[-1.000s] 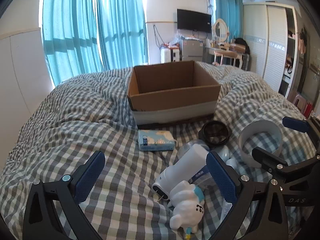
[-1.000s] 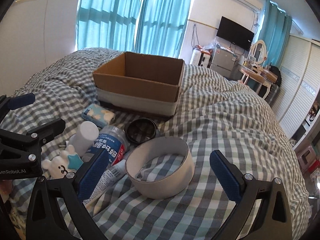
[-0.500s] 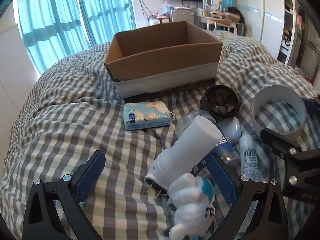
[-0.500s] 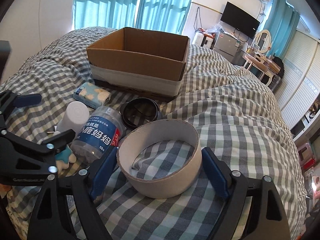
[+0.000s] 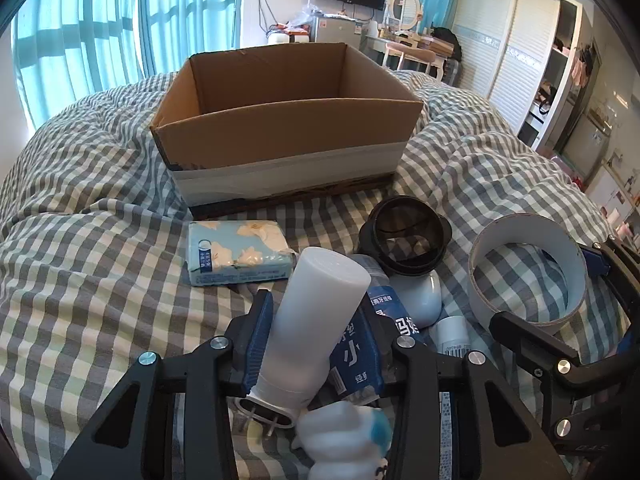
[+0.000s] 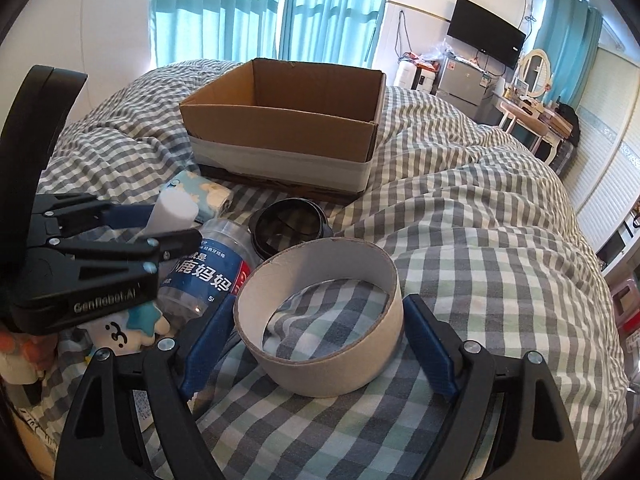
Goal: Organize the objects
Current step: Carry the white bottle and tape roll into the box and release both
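Note:
An open cardboard box stands on the checked bed; it also shows in the right wrist view. My left gripper is shut on a white cylindrical plug device, also visible in the right wrist view. My right gripper is shut on a wide white tape ring, which also shows in the left wrist view. A blue-labelled clear jar, a black round lid and a white plush toy lie between them.
A blue tissue pack lies in front of the box. A small white tube lies beside the jar. The checked bedcover rises in folds to the right. Curtains, a dresser and a wardrobe stand beyond the bed.
Both grippers moved forward and down. The left jaws closed on the white plug device. The right jaws closed on the tape ring.

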{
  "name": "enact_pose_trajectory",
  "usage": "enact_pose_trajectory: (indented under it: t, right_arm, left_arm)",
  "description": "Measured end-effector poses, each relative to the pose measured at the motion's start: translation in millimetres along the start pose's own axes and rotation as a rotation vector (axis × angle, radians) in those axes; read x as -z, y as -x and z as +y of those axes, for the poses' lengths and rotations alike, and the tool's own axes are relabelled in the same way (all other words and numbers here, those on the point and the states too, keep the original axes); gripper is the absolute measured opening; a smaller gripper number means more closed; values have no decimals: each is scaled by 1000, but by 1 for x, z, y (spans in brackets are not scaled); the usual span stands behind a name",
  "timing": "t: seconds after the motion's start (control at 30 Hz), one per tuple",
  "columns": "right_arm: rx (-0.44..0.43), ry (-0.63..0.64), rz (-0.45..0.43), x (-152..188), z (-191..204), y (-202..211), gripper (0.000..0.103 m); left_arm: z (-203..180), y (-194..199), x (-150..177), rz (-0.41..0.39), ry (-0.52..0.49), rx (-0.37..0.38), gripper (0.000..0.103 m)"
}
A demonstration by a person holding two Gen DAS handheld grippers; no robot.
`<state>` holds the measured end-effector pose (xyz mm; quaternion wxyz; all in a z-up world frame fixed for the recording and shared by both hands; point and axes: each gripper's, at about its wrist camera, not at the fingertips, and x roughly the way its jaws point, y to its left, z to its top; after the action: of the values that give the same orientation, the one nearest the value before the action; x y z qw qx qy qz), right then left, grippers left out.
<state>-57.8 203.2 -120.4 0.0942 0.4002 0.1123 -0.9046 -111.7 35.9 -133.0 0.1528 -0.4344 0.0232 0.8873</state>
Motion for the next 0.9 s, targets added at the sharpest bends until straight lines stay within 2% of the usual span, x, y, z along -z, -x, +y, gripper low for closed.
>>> enact_pose_trajectory:
  t: [0.13,0.27,0.33,0.57,0.7,0.9]
  right_arm:
    - [-15,12,10,-4,2,-2,84]
    - [-54,24,1,-14,1,4,84]
    - [-41,38,-25,-22,0,10,84]
    - [-52,56,-91,-55,-8,23,84]
    - [-76,72,-131,-77,-11,32,84]
    - [-58,103,-261,-125,-16,66,84]
  left_arm:
    - [0,2,2,7,1,-17,39]
    - [-2,6,-3,54,5,-81,35]
    - [1,12,-6,58,8,-95,33]
    - [22,36,-28,26,54,-80,32]
    - [31,58,-50,-14,67,-33,32]
    - [35,105,-101,-160,10,-50,32]
